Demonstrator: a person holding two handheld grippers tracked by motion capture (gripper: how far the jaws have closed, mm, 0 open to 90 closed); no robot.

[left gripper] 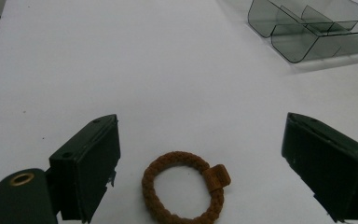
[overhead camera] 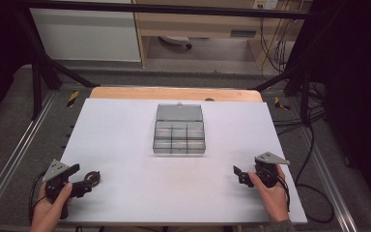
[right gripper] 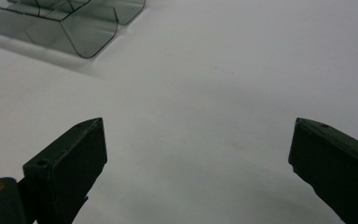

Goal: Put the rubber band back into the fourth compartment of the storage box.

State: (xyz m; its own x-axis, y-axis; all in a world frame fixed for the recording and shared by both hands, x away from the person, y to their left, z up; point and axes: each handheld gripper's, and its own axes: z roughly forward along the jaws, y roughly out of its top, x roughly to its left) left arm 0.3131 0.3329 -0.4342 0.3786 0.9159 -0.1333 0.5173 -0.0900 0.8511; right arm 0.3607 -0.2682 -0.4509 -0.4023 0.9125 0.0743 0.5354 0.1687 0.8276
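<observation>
Dim workshop room, white-topped table inside a black metal frame.

The table (overhead camera: pixel 125 145) carried a white sheet over a wooden top, the bare wood edge (overhead camera: pixel 174 93) showing along the far side. Grey carpeted floor (overhead camera: pixel 9 121) lay on both sides, with aluminium rails (overhead camera: pixel 14 159) running along it. Black frame bars (overhead camera: pixel 48 63) slanted down at the far left and right, and a dark crossbar (overhead camera: pixel 174 8) ran along the top. Beyond stood a white cabinet panel (overhead camera: pixel 84 34) and a light wooden desk (overhead camera: pixel 198 24) with a caster wheel (overhead camera: pixel 176 42) under it. Cables (overhead camera: pixel 270 48) hung at the far right; more cables (overhead camera: pixel 314 145) trailed over the right floor. Yellow-black hazard tape (overhead camera: pixel 72 98) marked the far corners.
</observation>
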